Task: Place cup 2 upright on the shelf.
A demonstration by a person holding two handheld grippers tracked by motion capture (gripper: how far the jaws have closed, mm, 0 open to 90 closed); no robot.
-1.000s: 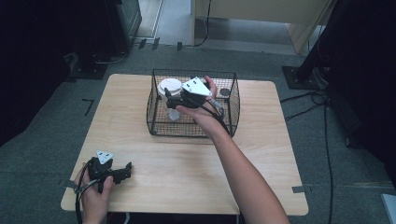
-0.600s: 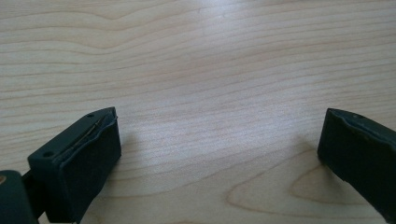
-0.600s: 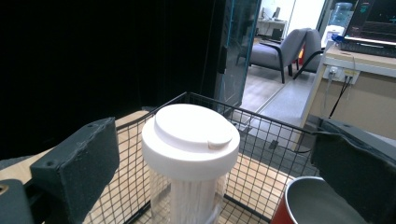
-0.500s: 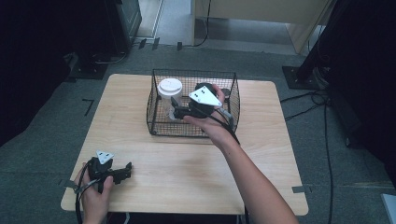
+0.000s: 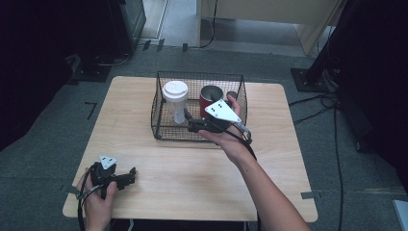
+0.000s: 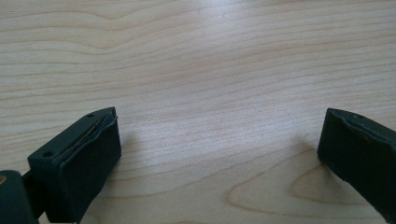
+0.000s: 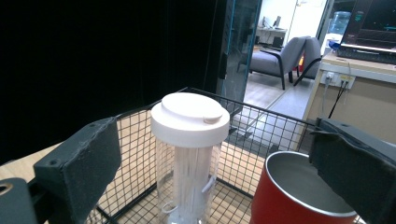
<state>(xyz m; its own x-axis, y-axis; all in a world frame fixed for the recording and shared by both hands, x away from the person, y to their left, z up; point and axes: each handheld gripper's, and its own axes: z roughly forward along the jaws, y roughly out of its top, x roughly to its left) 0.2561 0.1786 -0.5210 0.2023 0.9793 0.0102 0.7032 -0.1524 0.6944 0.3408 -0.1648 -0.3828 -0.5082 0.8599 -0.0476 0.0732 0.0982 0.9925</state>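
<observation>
One wire basket (image 5: 161,130) on the wooden table (image 5: 202,178), holding two vessels: one clear tumbler (image 5: 175,103) and one red cup (image 5: 210,98). Two grippers. Tumbler is upright, see-through body, wide white lid with a small raised tab, pale contents inside; it stands at the basket's left end. Red cup sits just beside it, metal inside, open top. Right gripper (image 5: 188,126) hangs over the basket's near rim, jaws spread wide and just easing inward, nothing between the pads; tumbler is ahead of them. Left gripper (image 5: 131,174) rests at the table's near-left corner, jaws wide apart, empty. Bare tabletop between basket and near edge.
</observation>
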